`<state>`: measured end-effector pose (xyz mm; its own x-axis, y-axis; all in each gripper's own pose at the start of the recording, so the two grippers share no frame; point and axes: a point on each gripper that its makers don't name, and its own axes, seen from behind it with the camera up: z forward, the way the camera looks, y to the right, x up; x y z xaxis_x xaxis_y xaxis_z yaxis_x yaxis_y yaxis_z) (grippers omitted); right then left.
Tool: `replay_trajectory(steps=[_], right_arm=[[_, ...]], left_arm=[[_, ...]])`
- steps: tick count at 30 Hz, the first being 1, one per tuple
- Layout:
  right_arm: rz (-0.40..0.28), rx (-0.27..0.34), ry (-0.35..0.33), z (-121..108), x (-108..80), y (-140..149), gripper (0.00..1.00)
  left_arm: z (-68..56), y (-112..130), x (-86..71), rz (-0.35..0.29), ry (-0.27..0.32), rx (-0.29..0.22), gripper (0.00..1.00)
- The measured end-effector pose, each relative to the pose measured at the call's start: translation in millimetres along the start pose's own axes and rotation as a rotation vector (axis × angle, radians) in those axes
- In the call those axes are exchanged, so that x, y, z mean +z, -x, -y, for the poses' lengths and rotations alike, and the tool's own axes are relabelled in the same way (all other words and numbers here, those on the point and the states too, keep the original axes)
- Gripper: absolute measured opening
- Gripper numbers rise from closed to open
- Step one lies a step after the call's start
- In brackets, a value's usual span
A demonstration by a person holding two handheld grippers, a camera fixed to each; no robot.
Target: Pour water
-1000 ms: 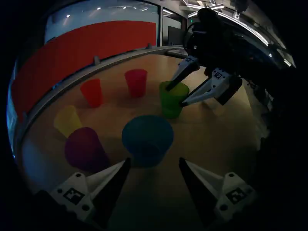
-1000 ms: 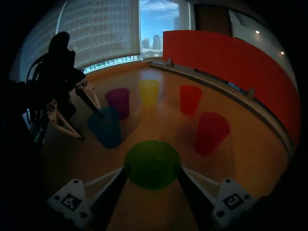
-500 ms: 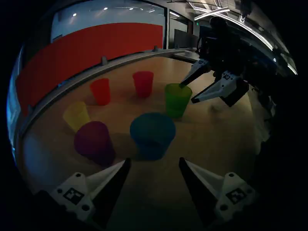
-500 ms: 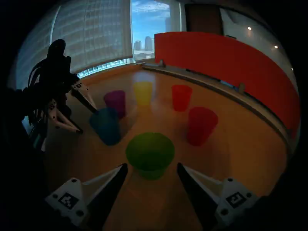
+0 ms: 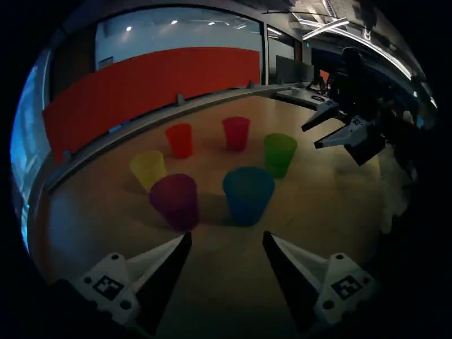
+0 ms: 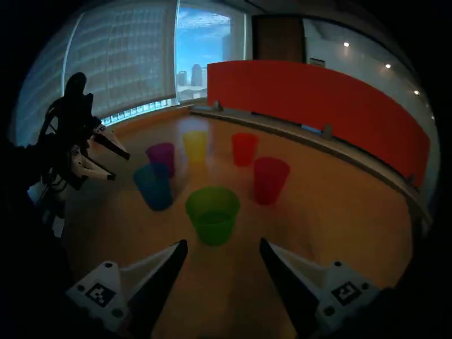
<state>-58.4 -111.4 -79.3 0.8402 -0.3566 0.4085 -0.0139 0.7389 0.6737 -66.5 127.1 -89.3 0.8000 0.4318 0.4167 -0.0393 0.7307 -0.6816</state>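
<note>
- Since every cup stands upright on the wooden table and neither tool carries one, I judge that no pour is under way. It has either not begun or is already over, and the pictures do not settle which.
- What would be left, if it has not begun, is the whole job: grip one cup, lift it, tip it over another and set it down.
- Aimed at the cluster, the left gripper has its jaws spread wide with nothing between them. The nearest cups stand ahead of its tips, apart from them.
- Facing it from the far side, the right gripper gapes just as wide and is also empty.
- Nearest the right gripper's tips, but clear of them, is the green cup. It is a translucent, tapered tumbler with an open mouth. A darker band low inside may be water, though I cannot tell.
- Close ahead of the left gripper sits the blue cup, which has the same tapered shape. Its contents are hidden in the dim light.
- Completing a loose ring near the table's middle are the purple cup, yellow cup, orange cup and red cup. None touches its neighbour.
</note>
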Motion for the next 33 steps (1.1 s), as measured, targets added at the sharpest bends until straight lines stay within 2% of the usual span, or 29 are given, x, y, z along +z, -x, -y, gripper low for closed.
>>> replay_trajectory(steps=[5, 11, 17, 26, 33], right_arm=[[-0.041, 0.028, 0.04, -4.8, -12.0, -5.0, 0.99], [-0.075, 0.053, 0.096, -15.0, -20.7, -13.1, 0.99], [-0.152, 0.096, 0.185, -33.1, -32.1, -29.4, 1.0], [-0.344, 0.17, 0.413, -83.1, -62.6, -60.6, 0.99], [-0.46, 0.211, 0.562, -109.0, -85.5, -71.4, 0.99]], left_arm=[[14.4, -4.3, -9.3, -0.04, -0.056, -0.04, 0.93], [30.2, -8.3, -15.7, -0.075, -0.122, -0.054, 0.93], [50.2, -20.9, -28.0, -0.147, -0.189, -0.11, 0.93], [97.4, -41.0, -60.4, -0.3, -0.376, -0.2, 0.93], [128.4, -59.0, -90.3, -0.419, -0.544, -0.21, 0.93]])
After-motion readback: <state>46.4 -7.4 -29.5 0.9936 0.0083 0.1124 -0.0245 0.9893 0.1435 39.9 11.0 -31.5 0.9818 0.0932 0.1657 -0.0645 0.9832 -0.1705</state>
